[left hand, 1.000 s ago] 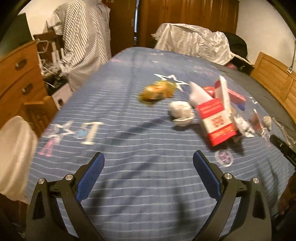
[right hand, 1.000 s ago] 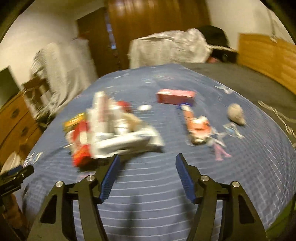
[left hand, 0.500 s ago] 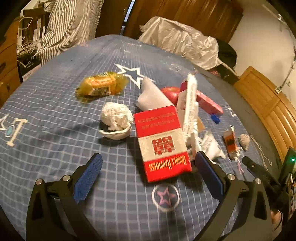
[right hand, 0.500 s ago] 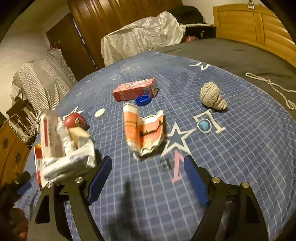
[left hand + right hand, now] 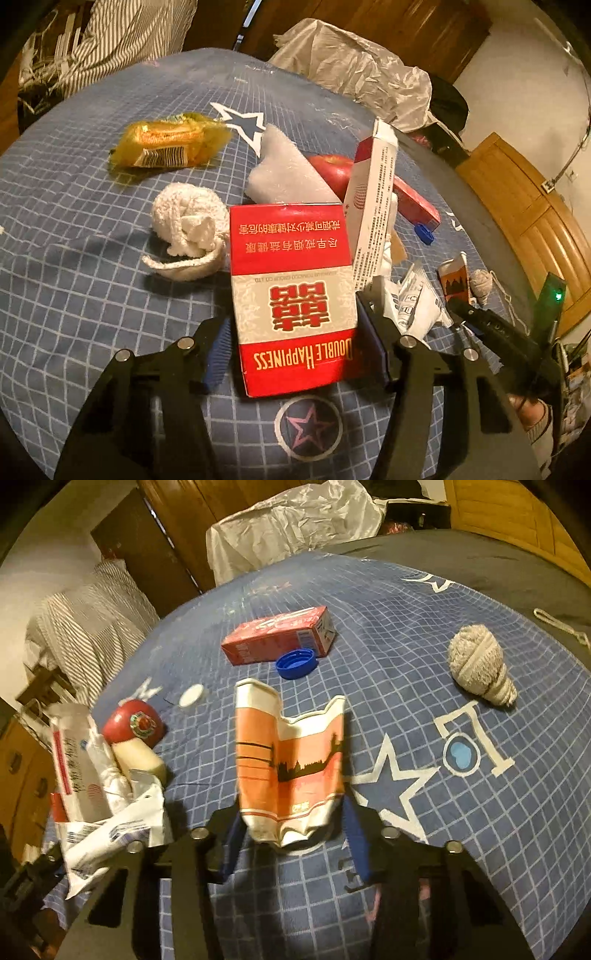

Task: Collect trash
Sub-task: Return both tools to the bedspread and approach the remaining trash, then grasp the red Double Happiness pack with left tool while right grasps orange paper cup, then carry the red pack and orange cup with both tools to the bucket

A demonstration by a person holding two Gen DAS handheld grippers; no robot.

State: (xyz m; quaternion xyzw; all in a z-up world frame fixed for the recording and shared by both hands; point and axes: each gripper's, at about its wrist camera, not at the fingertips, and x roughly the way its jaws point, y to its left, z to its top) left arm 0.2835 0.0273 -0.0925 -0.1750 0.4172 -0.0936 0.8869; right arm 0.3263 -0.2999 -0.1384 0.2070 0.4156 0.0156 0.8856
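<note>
1. Left gripper (image 5: 295, 343): fingers (image 5: 218, 350) have just been closing and now straddle the red-and-white carton (image 5: 291, 295) lying flat on the bed (image 5: 74, 258). The blue pads sit against both of its sides, so it looks gripped.
2. Right gripper (image 5: 295, 834): fingers (image 5: 356, 840) have just been closing around the crumpled orange paper cup (image 5: 291, 760), which lies on the bed between them. Whether the pads actually press on it I cannot tell.
3. Around the carton, left view: a white rope ball (image 5: 188, 225) touches its left edge. A white foam block (image 5: 288, 173) and a red apple (image 5: 332, 170) lie just behind it. A tall white box (image 5: 373, 206) stands upright against its right rear corner, in the way on that side.
4. A yellow snack wrapper (image 5: 166, 142) lies well apart, far left. White wrappers (image 5: 413, 299) lie beside the right finger.
5. Around the cup, right view: a blue bottle cap (image 5: 295, 662) and a red box (image 5: 277, 635) lie behind it, apart. A grey rope ball (image 5: 480, 664) lies far right, and a white cap (image 5: 192, 696) to the left.
6. The pile of white wrappers (image 5: 107, 827) touches the right gripper's left finger side.
</note>
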